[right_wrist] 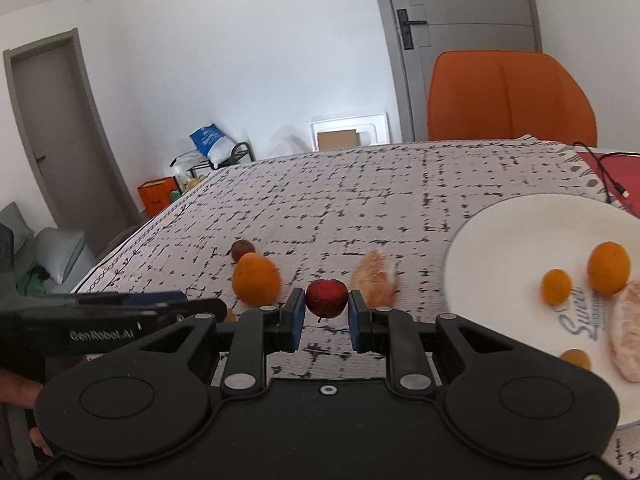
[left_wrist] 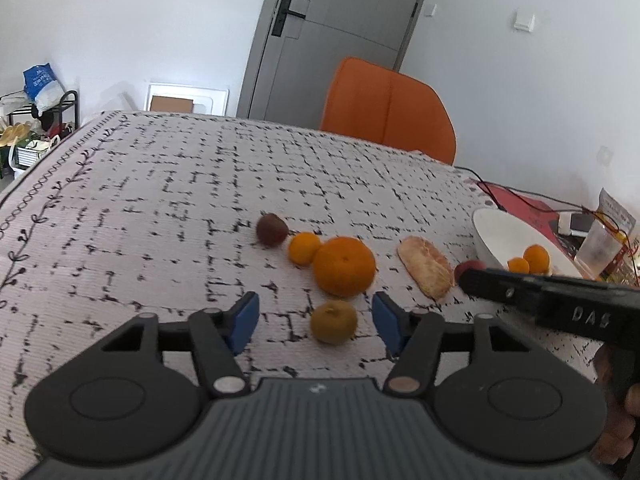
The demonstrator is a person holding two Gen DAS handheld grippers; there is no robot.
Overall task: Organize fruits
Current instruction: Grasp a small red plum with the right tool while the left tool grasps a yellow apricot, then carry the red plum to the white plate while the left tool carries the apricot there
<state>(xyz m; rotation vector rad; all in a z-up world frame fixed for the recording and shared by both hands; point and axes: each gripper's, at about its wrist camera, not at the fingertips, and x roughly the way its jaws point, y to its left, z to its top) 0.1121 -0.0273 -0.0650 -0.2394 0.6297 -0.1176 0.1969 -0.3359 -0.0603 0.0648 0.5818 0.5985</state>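
Observation:
My right gripper [right_wrist: 326, 306] is shut on a small red fruit [right_wrist: 326, 297], held above the cloth just left of the white plate [right_wrist: 500, 232]. The plate holds two small oranges [right_wrist: 608, 267], a peeled citrus piece [right_wrist: 628, 332] and another small fruit. My left gripper [left_wrist: 316, 316] is open around a yellow-green fruit [left_wrist: 334, 322] on the table. Beyond it lie a large orange [left_wrist: 344, 266], a small orange [left_wrist: 304, 248], a dark brown fruit [left_wrist: 271, 229] and a peeled citrus piece [left_wrist: 426, 266].
The table carries a white cloth with black marks [left_wrist: 200, 184]. An orange chair [left_wrist: 388, 108] stands at the far side. A red mat with cables, a plastic cup [left_wrist: 598, 246] and packets lie behind the plate at the right edge.

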